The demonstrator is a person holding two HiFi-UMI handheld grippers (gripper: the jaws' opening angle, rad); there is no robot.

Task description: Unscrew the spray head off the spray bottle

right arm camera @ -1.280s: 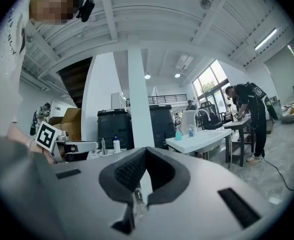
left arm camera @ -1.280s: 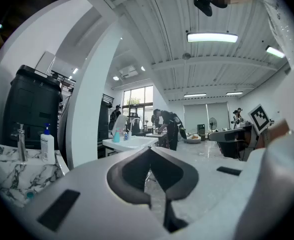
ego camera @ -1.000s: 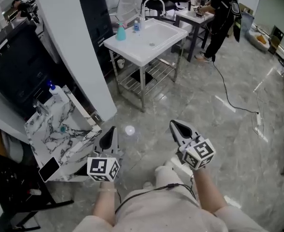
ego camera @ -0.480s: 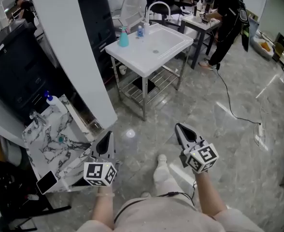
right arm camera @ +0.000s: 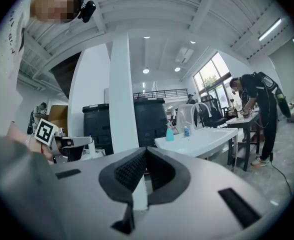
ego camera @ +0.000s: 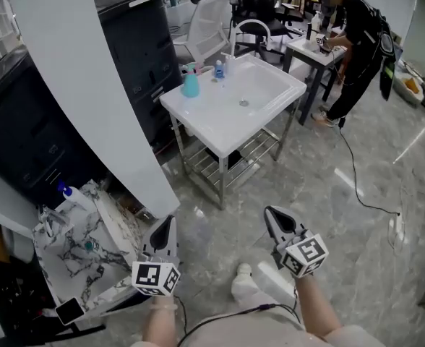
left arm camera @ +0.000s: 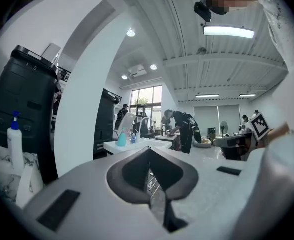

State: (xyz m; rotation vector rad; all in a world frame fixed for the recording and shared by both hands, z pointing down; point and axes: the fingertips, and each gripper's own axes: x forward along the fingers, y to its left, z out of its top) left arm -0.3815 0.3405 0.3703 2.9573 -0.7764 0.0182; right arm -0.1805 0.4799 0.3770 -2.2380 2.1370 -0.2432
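Sink table (ego camera: 205,114) nearer — marble counter (ego camera: 82,259) slid toward lower left.

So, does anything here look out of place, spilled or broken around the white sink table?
Nothing looks spilled or broken. The teal spray bottle stands upright on the white sink table. The only untidy thing is a black cable trailing loose across the floor.

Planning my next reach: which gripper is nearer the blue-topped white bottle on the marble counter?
Left. The left gripper is to the right of the bottle, apart from it; the right gripper is farther right still.

Teal spray bottle (ego camera: 190,85) upright on sink (ego camera: 216,118)
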